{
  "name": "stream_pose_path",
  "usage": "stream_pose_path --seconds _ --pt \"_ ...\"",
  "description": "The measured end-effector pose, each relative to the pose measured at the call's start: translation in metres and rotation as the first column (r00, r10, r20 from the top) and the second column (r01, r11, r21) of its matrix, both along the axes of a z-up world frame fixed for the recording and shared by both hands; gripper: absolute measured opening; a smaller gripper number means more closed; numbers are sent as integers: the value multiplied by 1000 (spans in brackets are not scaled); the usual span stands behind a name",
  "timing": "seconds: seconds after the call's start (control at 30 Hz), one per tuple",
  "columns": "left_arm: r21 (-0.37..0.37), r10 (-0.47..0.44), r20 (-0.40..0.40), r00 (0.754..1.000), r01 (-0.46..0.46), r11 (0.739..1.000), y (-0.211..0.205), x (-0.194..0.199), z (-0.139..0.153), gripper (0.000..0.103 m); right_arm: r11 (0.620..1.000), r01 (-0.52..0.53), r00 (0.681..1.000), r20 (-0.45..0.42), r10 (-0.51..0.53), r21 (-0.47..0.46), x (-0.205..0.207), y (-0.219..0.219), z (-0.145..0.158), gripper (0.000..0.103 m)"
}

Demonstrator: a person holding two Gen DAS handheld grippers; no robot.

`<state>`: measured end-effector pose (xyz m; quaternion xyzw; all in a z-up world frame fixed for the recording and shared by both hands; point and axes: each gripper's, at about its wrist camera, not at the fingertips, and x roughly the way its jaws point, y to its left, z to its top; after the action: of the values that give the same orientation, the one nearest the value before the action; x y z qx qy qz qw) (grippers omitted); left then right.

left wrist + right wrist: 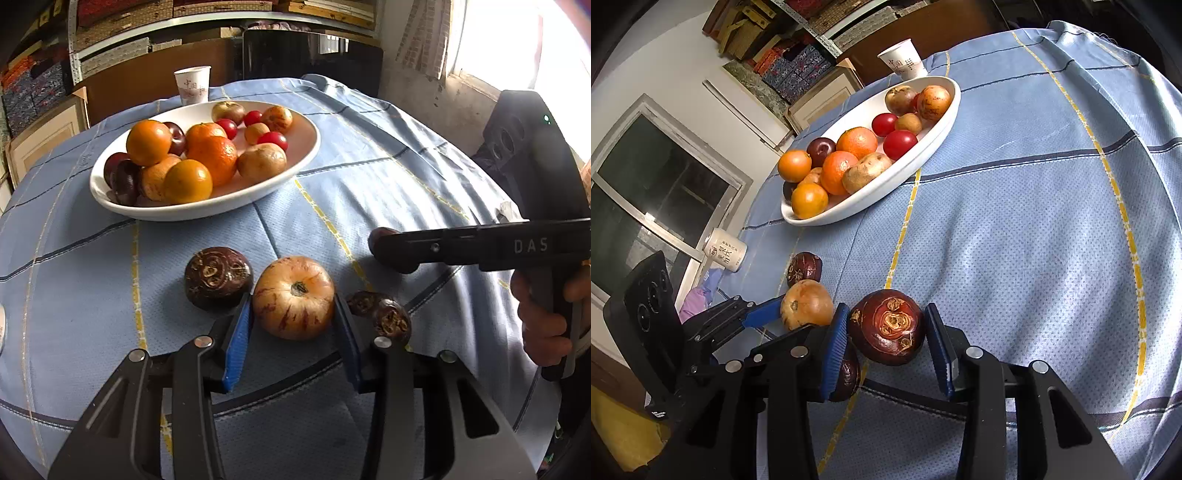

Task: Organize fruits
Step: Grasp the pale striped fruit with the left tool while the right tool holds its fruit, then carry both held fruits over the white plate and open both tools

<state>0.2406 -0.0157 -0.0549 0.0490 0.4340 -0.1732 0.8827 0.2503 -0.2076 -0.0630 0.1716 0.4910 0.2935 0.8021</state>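
A white oval bowl [291, 173] holds several oranges, plums, cherry tomatoes and brownish fruits; it also shows in the right wrist view [934, 144]. My left gripper [293, 317] is open with its blue pads on either side of a tan striped fruit [293, 297] lying on the cloth. A dark maroon fruit [218, 277] lies to its left, another dark fruit [388, 314] to its right. My right gripper [886, 332] is open around a dark maroon fruit [886, 326] on the cloth; the left pad touches it. The tan fruit [807, 302] and the left gripper's fingers [761, 314] show beside it.
A round table carries a blue checked cloth [369, 166]. A paper cup [192, 85] stands behind the bowl. A white mug [724, 251] stands at the table's left edge. Shelves and boxes stand behind the table. A window is at the right.
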Motion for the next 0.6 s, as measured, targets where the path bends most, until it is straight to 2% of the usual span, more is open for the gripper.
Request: stream_pose_path --seconds 0.27,0.43,0.6 --pt "-31 20 41 999 -19 999 6 -8 12 42 999 -20 1000 17 19 49 -2 0 4 42" --pt "-54 40 91 995 -36 998 9 -15 24 42 995 -80 991 112 74 57 -6 12 19 42" --pt "-91 99 150 984 -86 992 18 8 51 42 995 -29 978 207 8 99 17 19 44 42"
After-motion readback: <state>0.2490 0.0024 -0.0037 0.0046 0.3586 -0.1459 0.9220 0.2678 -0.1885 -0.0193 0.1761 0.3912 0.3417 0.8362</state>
